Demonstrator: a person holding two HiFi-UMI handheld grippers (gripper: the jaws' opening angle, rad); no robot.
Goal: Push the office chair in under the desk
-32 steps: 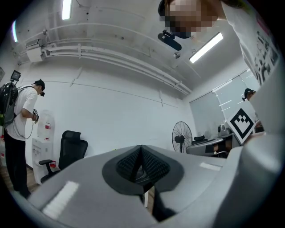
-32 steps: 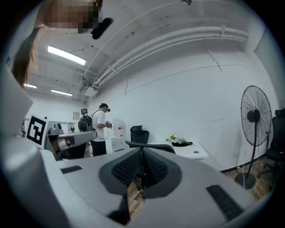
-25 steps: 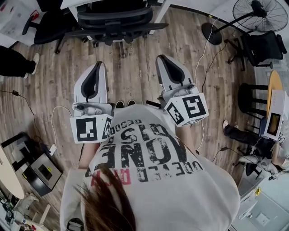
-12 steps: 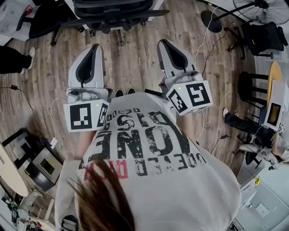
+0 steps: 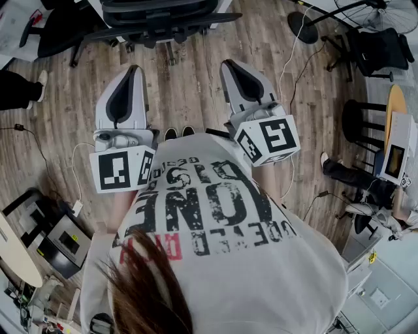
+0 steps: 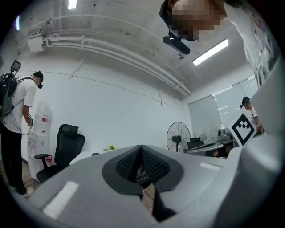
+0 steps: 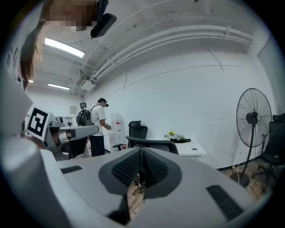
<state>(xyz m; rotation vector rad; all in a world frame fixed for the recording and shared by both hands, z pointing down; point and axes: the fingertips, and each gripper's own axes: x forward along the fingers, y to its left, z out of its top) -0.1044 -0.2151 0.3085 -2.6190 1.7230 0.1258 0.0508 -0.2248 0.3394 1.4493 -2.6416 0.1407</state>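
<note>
Standing in the room watching this one. The person in the printed t-shirt (image 5: 215, 215) has a gripper in each hand, both held out in front at about the same height and pointing roughly level across the room. The left gripper (image 5: 133, 68) has its jaws pressed fully together with nothing between them. Same for the right gripper (image 5: 228, 63): its pads meet and it's empty, tipped down just a touch.

The office chair (image 5: 162, 14), black with armrests, is straight ahead of the 2 grippers at the top of the head view. It's well apart from both of them, with a stretch of bare wood floor (image 5: 189, 91) in between, so nothing is touching it. From the right gripper view its backrest faces the person and the white desk (image 7: 196, 150) sits right behind it. I can't tell how far the seat is under the desk.

Around the edges there's a standing fan (image 7: 254, 118) off to the right, a 2nd black chair (image 6: 67, 147) by the far wall, and another person (image 6: 20, 116) on the left with their back turned.
</note>
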